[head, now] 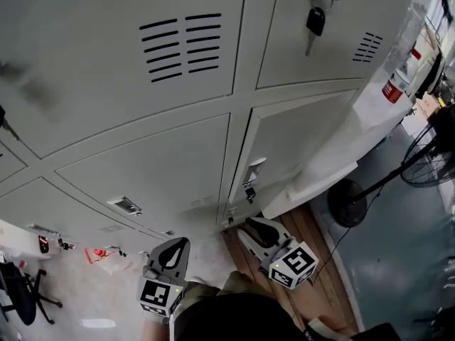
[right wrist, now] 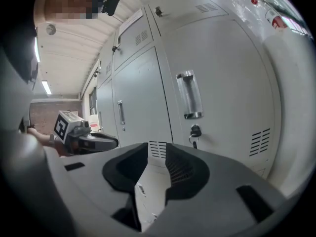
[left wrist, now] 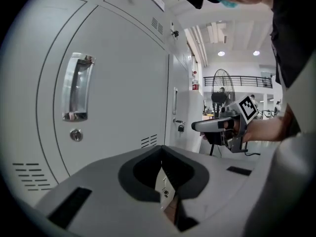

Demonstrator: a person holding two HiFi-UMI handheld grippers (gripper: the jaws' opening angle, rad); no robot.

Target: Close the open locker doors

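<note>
- The left gripper is held low in front of the lockers. Its fingers are pressed together at the tips, and nothing is pinched.
- The right gripper is held just beside it, near the foot of the lower right door. Its fingers are spread a little, and only the door's vent slots are seen through the gap.
- No door is touched by either gripper.
- In the right gripper view, a handle and a key in the lock below it are seen on the lower right door.
- A key bunch is hung from the upper right door.
- Every door in view is seen lying flush with its frame.
- A fan is stood on the floor, well to the right.
</note>
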